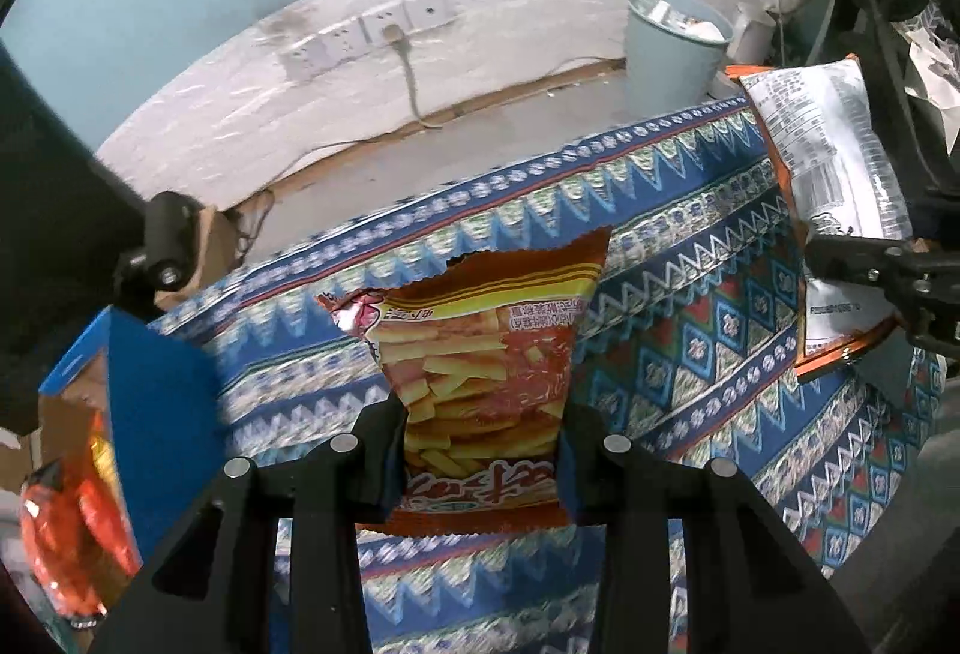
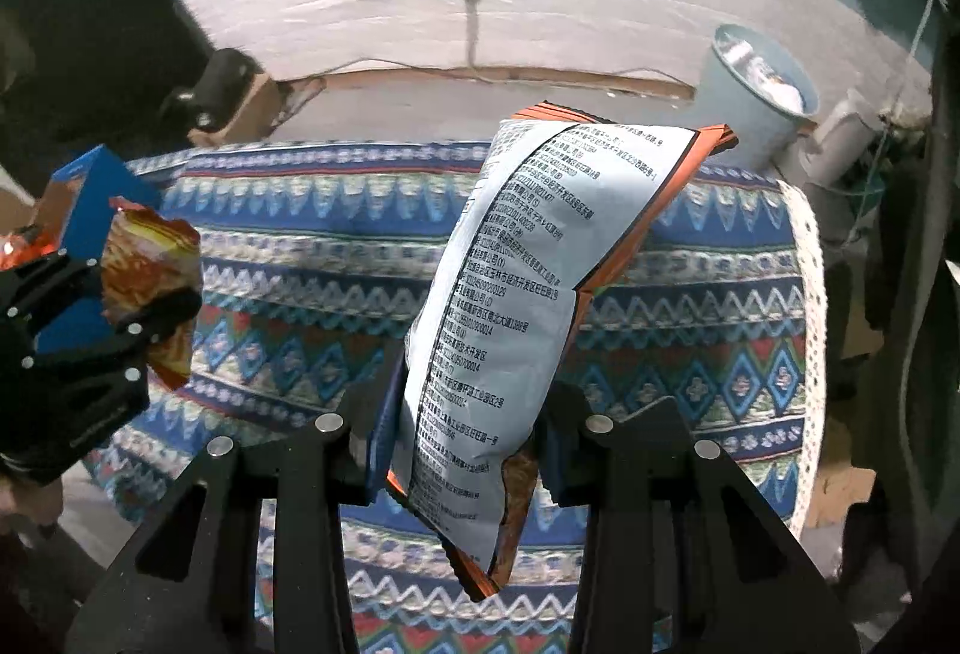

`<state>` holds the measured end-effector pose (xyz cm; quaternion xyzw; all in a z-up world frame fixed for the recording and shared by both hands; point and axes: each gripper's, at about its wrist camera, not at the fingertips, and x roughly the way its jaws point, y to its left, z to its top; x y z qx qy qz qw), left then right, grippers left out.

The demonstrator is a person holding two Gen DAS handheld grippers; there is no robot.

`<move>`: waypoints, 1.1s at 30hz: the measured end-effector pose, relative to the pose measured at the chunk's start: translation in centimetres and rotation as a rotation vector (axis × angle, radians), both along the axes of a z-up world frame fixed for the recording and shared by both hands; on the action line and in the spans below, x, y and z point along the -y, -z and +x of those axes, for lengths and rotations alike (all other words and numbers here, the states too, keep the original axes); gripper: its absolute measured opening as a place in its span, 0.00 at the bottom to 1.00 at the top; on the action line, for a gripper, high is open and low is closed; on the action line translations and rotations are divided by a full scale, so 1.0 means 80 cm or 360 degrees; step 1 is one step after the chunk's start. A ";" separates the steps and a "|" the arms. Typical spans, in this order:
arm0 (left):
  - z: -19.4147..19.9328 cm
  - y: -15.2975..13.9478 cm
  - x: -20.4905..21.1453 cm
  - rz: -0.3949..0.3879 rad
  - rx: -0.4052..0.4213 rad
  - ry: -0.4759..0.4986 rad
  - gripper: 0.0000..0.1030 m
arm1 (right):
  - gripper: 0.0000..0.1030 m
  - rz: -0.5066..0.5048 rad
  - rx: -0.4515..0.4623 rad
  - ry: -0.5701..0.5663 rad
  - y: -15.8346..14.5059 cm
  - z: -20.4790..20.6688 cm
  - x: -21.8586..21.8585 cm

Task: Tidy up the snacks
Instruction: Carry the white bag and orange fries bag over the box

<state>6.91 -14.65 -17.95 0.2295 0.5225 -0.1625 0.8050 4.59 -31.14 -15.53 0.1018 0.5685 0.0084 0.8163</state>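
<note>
My left gripper [image 1: 483,459] is shut on a small orange snack packet [image 1: 480,354] printed with fries, held above the patterned tablecloth [image 1: 690,384]. In the right wrist view that same packet [image 2: 153,282] and the left gripper [image 2: 144,318] show at the left edge. My right gripper [image 2: 465,450] is shut on a larger bag [image 2: 522,294] with a white printed back and orange edges, also lifted off the cloth. The left wrist view catches this bag [image 1: 834,186] at the far right, pinched by the right gripper [image 1: 888,294].
A blue cardboard box [image 1: 156,402] stands open at the left table edge with an orange packet [image 1: 72,534] inside. A pale blue bin [image 1: 678,48] sits on the floor past the table. Wall sockets [image 1: 366,33] with a cable are behind. The cloth's lace edge [image 2: 810,294] hangs at the right.
</note>
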 end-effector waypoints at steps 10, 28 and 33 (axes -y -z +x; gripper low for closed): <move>-0.037 -0.045 -0.074 0.0003 0.0142 -0.0077 0.39 | 0.36 0.0068 0.0089 -0.0155 -0.026 -0.005 -0.065; -0.074 -0.102 -0.140 -0.0034 0.0289 -0.0143 0.39 | 0.36 0.0109 0.0176 -0.0321 -0.067 0.004 -0.158; -0.072 -0.106 -0.172 -0.0036 0.0307 -0.0210 0.39 | 0.36 0.0106 0.0190 -0.0383 -0.077 0.014 -0.191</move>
